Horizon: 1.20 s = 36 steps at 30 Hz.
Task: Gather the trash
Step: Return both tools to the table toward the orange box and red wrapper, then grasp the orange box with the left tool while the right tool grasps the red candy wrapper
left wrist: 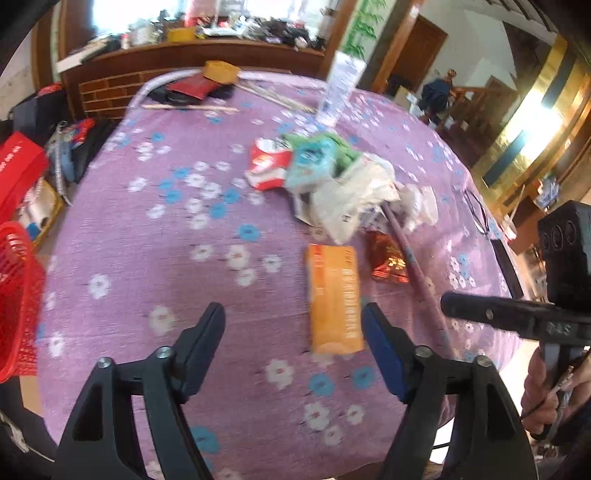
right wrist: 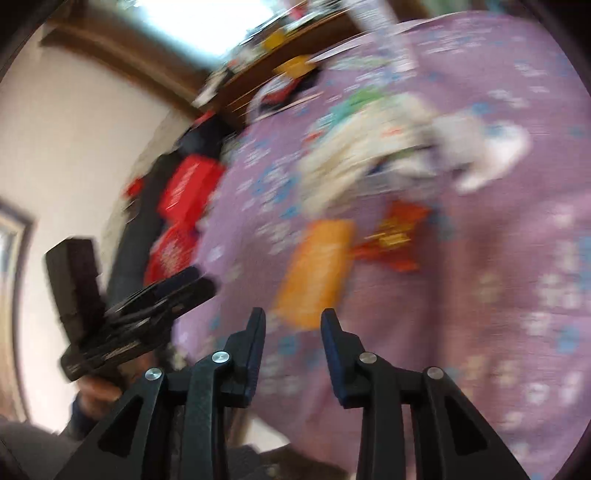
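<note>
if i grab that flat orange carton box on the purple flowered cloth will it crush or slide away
The flat orange cardboard box looks like a thin carton, so it probably dents under a hard squeeze. It lies flat on the purple flowered tablecloth, so it shouldn't roll. It is likely light, and a nudge may push it along the cloth.

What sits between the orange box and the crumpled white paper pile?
Nothing: in the left wrist view only bare purple floral tablecloth separates the orange box from the crumpled white paper pile. The red foil wrapper lies beside it.

Bright window (left wrist: 140, 14) above a cluttered wooden sideboard (left wrist: 192, 62) — wooden door (left wrist: 417, 51) right.
</note>
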Motion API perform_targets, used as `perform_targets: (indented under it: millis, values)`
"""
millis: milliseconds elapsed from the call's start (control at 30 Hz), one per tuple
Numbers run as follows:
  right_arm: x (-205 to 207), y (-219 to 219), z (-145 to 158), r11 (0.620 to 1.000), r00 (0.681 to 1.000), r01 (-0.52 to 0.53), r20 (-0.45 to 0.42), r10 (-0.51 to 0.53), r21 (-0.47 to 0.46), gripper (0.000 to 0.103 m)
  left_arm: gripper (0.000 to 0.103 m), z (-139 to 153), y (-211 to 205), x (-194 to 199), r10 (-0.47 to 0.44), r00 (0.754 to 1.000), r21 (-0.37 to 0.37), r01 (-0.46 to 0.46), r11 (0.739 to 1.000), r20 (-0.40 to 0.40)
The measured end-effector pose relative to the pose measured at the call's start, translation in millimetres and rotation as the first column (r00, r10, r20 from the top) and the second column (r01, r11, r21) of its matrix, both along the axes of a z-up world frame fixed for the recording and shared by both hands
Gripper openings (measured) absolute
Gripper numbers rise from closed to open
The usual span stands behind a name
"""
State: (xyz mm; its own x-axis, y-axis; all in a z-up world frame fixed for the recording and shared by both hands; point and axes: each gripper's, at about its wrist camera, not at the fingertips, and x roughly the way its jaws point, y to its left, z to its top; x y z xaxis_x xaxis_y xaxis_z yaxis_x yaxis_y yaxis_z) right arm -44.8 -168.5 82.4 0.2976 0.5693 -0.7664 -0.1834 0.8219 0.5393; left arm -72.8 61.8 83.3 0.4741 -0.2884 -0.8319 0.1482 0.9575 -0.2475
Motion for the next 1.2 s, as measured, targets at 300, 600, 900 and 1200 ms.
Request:
perform_targets:
  millis: [300, 600, 900, 1200]
  values:
    - [20.9, -34.3, -7.3, 0.98, 0.98, 0.197, -0.036, -0.197, -0.025, 0.038, 0.063, -44.3, -56.9, 38.4, -0.055, 0.996, 0.122, 0.064, 0.99, -0.076]
    - [41.1, -19.7, -4.4, 0.984, 0.985, 0.17, -0.026, -0.171, -0.051, 0.053, 0.034, -48.2, -51.5, 42.6, -0.062, 0.997, 0.091, 0.065, 0.994, -0.041]
    - [72.5, 12.5, -29.0, 0.976, 0.987, 0.137, -0.058, -0.148, -0.169, 0.057, 0.055, -48.3, -36.8, 39.1, -0.027, 0.998, 0.087, 0.032, 0.996, -0.055]
    - [79.2, 6.3, -39.8, 0.968, 0.989, 0.108, -0.079, -0.129, -0.226, 0.034, 0.069, -50.8, -54.7, 39.1, -0.052, 0.996, 0.107, 0.06, 0.992, -0.07]
